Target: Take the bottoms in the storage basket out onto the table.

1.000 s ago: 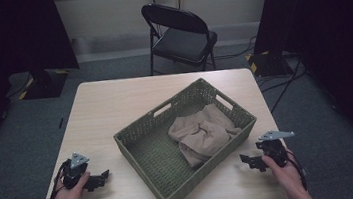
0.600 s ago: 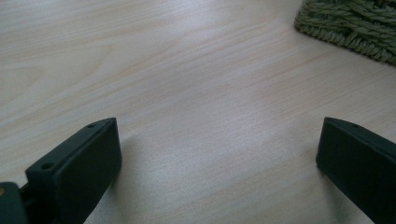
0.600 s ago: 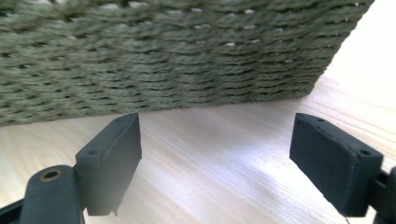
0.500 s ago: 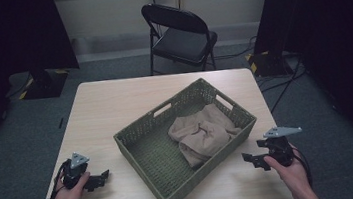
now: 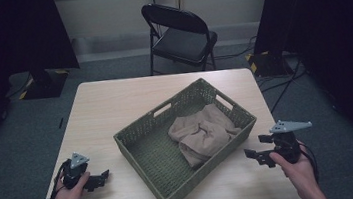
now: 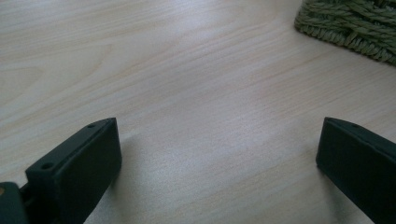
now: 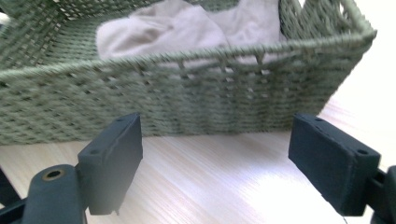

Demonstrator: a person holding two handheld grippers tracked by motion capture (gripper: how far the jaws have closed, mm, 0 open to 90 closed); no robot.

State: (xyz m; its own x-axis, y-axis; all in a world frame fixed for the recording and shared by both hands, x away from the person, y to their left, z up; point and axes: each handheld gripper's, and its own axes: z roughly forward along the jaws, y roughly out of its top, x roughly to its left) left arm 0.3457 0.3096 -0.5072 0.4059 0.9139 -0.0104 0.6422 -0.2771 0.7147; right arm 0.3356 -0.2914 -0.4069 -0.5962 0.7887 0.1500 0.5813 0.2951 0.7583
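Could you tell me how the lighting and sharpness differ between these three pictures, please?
High view: dim, dark surroundings, table evenly lit. Left gripper view: bright, wood grain sharp, jaws soft. Right gripper view: basket slightly blurred, glare whitening the table at right, cloth pale.

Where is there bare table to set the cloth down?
Widest bare stretch: the table's far-left part, beyond the basket. A strip also runs between basket and left tool. Tightest at the right edge, where the right tool sits beside the basket holding the cloth.
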